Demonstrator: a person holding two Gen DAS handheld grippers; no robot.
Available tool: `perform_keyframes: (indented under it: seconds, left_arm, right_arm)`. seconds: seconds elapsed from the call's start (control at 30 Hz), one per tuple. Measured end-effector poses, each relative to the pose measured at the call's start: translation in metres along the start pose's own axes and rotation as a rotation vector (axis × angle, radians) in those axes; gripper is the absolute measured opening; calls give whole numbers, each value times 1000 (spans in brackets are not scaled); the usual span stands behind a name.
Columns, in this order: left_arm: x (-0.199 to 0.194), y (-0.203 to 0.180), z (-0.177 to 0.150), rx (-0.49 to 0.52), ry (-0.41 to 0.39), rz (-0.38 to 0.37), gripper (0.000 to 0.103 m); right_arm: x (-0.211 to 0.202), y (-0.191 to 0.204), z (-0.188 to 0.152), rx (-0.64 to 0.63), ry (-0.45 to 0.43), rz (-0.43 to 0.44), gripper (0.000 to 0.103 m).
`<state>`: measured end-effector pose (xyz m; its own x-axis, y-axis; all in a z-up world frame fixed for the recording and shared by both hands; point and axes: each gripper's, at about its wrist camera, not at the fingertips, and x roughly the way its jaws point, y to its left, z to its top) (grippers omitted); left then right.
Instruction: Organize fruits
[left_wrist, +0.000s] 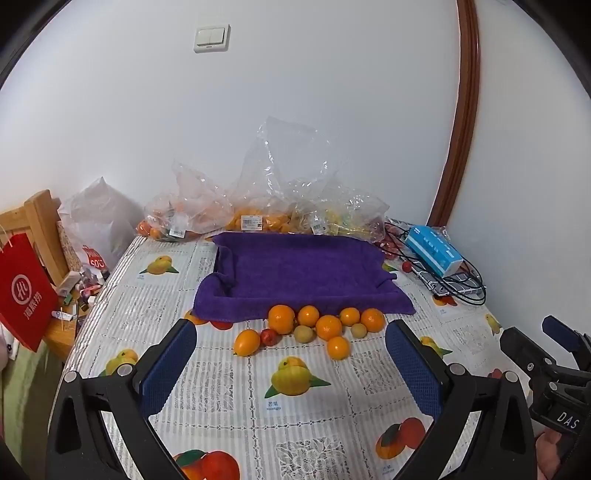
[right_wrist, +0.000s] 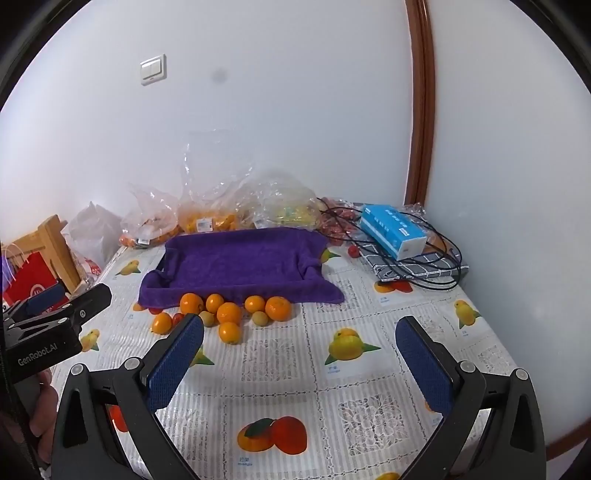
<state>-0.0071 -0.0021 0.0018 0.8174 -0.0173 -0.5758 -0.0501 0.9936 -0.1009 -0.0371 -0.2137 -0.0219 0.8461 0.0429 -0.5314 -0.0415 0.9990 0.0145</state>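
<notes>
Several oranges (left_wrist: 328, 327) (right_wrist: 229, 313), two small green fruits (left_wrist: 304, 333) (right_wrist: 259, 318) and a small red fruit (left_wrist: 269, 336) lie in a loose cluster on the fruit-print tablecloth. They sit just in front of a tray lined with a purple towel (left_wrist: 303, 273) (right_wrist: 240, 264). The tray holds nothing. My left gripper (left_wrist: 291, 339) is open and empty, hovering short of the cluster. My right gripper (right_wrist: 300, 336) is open and empty, to the right of the fruits and nearer me. Each gripper shows at the edge of the other's view.
Clear plastic bags of fruit (left_wrist: 258, 206) (right_wrist: 221, 214) line the wall behind the tray. A blue tissue box (left_wrist: 432, 251) (right_wrist: 393, 230) lies on black cables and a checked cloth at the back right. A red paper bag (left_wrist: 22, 291) and wooden furniture stand off the table's left edge.
</notes>
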Motion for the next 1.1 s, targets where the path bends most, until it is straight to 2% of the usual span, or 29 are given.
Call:
perform_keyframes:
  seconds: [0.43, 1.1]
  left_arm:
    - [1, 6, 1, -12, 5, -19, 103]
    - [2, 6, 0, -9, 8, -6, 103]
  right_arm:
    - [0, 4, -4, -4, -11, 6, 102]
    - [-2, 8, -7, -4, -11, 13, 102]
